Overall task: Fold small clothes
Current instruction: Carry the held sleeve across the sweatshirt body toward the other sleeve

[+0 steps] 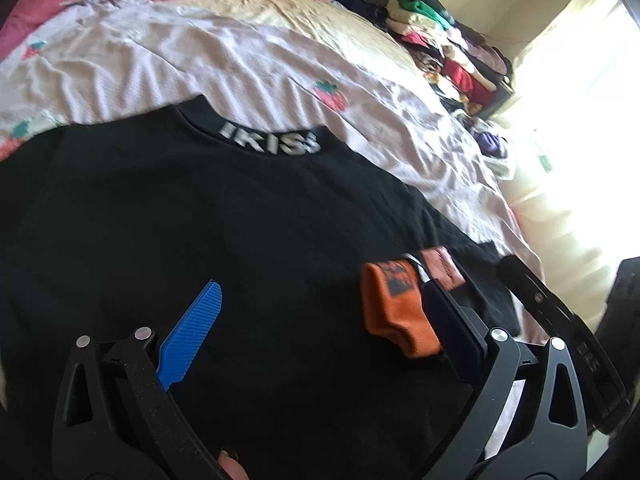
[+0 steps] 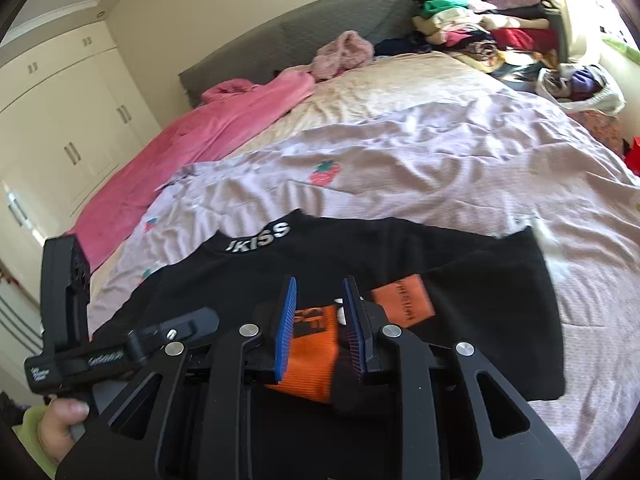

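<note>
My left tongs (image 1: 316,312) stand wide over the black shirt (image 1: 200,240), spread flat near the foot edge of the bed (image 2: 460,168). My right tongs (image 2: 320,320) – narrow, gripping nothing (orange patch (image 2: 312,356) shows between).

Open lilac bedspread (image 2: 440,168) beyond black shirt (image 2: 460,280), clothes pile (image 2: 488,32) far corner

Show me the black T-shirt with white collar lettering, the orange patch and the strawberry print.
Black T-shirt with white collar lettering (image 2: 480,280), right wrist view, on its bare chest fabric.
Orange patch (image 2: 402,306), right wrist view, on its middle.
Strawberry print (image 2: 325,172), right wrist view, on the red fruit.
</note>
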A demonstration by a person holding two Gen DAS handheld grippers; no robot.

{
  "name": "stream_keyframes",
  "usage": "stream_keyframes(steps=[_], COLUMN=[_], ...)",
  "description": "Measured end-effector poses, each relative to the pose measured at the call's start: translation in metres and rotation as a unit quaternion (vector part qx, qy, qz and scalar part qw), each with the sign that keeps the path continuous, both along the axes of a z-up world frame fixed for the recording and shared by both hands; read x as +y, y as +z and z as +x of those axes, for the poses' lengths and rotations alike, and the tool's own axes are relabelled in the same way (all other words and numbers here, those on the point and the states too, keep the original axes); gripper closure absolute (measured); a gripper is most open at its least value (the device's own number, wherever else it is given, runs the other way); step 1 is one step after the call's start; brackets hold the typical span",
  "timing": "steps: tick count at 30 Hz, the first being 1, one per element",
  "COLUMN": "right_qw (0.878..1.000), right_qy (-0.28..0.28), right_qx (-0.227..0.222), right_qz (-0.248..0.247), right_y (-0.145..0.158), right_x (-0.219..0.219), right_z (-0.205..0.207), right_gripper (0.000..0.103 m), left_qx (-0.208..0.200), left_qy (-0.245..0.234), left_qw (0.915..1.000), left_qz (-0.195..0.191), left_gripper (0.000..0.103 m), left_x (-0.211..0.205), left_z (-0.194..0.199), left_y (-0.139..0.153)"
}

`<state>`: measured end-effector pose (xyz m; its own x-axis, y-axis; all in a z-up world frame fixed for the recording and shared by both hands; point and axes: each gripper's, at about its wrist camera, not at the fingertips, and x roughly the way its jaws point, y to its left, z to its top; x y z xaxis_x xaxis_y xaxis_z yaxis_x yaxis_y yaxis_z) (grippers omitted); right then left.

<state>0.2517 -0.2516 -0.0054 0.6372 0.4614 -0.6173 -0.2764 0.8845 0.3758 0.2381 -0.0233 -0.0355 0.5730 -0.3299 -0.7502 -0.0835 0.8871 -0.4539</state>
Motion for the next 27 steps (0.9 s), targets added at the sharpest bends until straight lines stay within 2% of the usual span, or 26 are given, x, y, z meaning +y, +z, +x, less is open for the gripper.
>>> stream_keyframes(steps=[4, 6, 9, 13, 14, 15, 16, 17, 18, 21, 27], right_qw=[1.000, 0.999, 0.999, 0.998, 0.997, 0.997, 0.997, 0.997, 0.996, 0.995, 0.993], right_qy=[-0.023, -0.034, -0.048, -0.067, -0.071, -0.074, -0.079, -0.082, -0.085, -0.095, -0.114], right_qx=[0.006, 0.006, 0.004, 0.000, 0.000, 0.000, 0.001, 0.001, 0.001, 0.003, 0.006], right_qz=[-0.009, -0.015, -0.012, -0.015, -0.013, -0.011, -0.009, -0.009, -0.009, -0.008, -0.014], right_y=[-0.003, -0.003, -0.001, 0.001, 0.001, 0.001, 0.001, 0.001, 0.001, 0.001, -0.001], right_x=[-0.011, -0.018, -0.026, -0.038, -0.040, -0.042, -0.045, -0.046, -0.048, -0.055, -0.063], right_z=[0.001, 0.001, -0.001, -0.002, -0.003, -0.003, -0.003, -0.003, -0.003, -0.003, -0.003], right_gripper=[0.079, 0.077, 0.075, 0.075, 0.075, 0.075, 0.075, 0.075, 0.075, 0.075, 0.075], left_qx=[0.023, 0.031, 0.054, 0.060, 0.061, 0.059, 0.054, 0.051, 0.048, 0.037, -0.042], left_qy=[-0.033, -0.046, -0.060, -0.057, -0.058, -0.059, -0.056, -0.055, -0.051, -0.054, -0.054], left_qw=[0.9984, 0.9969, 0.9932, 0.9940, 0.9939, 0.9942, 0.9955, 0.9961, 0.9969, 0.9972, 0.9976], left_qz=[-0.039, -0.056, -0.084, -0.071, -0.072, -0.069, -0.055, -0.047, -0.037, -0.038, -0.013], left_gripper=[0.016, 0.025, 0.033, 0.033, 0.037, 0.048, 0.054, 0.076, 0.093, 0.098, 0.099], left_x=[-0.023, -0.033, -0.050, -0.064, -0.068, -0.071, -0.075, -0.076, -0.077, -0.076, -0.051], left_z=[0.002, 0.002, 0.006, 0.013, 0.016, 0.018, 0.020, 0.022, 0.024, 0.026, 0.016], left_y=[-0.009, -0.014, -0.024, -0.031, -0.032, -0.033, -0.032, -0.031, -0.031, -0.028, 0.016])
